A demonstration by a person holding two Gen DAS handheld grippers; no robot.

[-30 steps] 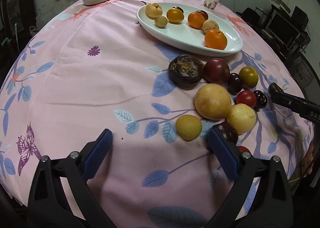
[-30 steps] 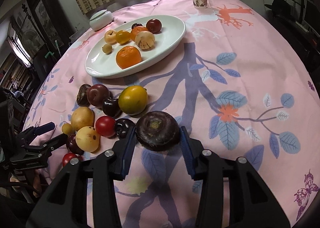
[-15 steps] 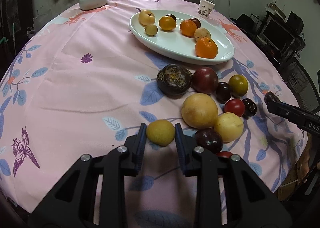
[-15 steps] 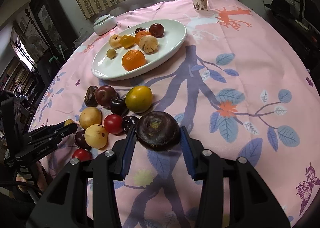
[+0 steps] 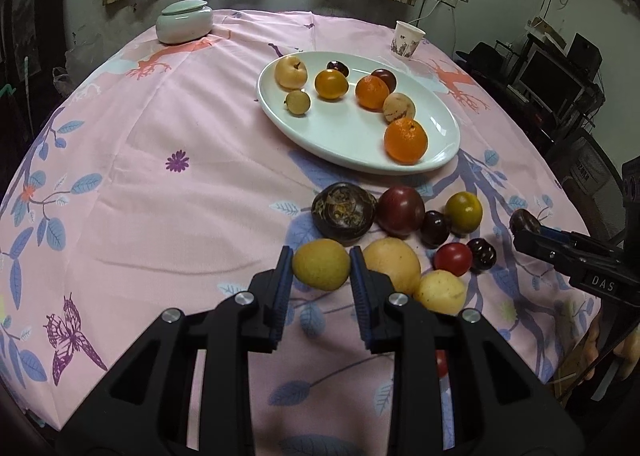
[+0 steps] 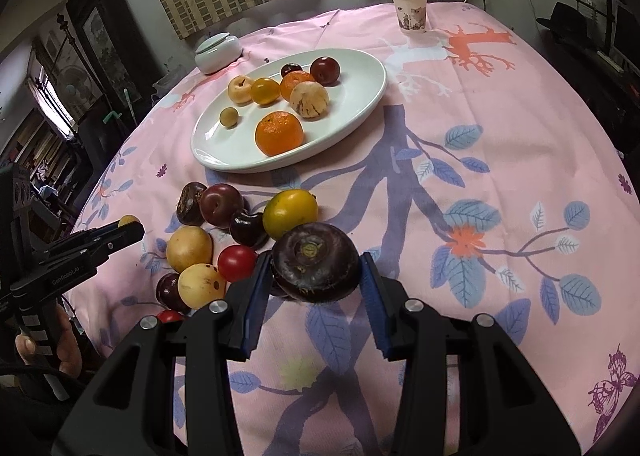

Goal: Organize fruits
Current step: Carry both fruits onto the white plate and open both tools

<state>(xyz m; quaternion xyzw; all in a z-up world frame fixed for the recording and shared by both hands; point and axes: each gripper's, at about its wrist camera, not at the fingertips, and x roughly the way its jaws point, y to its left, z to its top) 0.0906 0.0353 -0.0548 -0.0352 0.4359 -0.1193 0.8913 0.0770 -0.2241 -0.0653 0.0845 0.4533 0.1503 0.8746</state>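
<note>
My left gripper (image 5: pixel 320 272) is shut on a small yellow fruit (image 5: pixel 321 264) and holds it above the pink cloth, near the loose fruit pile (image 5: pixel 404 228). My right gripper (image 6: pixel 316 276) is shut on a dark purple round fruit (image 6: pixel 316 262), lifted just right of the pile (image 6: pixel 224 232). A white oval plate (image 5: pixel 344 136) with several fruits, two oranges among them, sits farther back; it also shows in the right wrist view (image 6: pixel 360 104). Each gripper shows in the other's view, the right (image 5: pixel 524 226) and the left (image 6: pixel 128 226).
A pale lidded jar (image 5: pixel 184 21) stands at the far left and a paper cup (image 5: pixel 407 39) at the far right of the round table. The table edge drops off near both grippers. Dark furniture surrounds the table.
My left gripper closed on the small yellow fruit and lifted it off the cloth. My right gripper kept its hold on the dark purple fruit and rose slightly.
</note>
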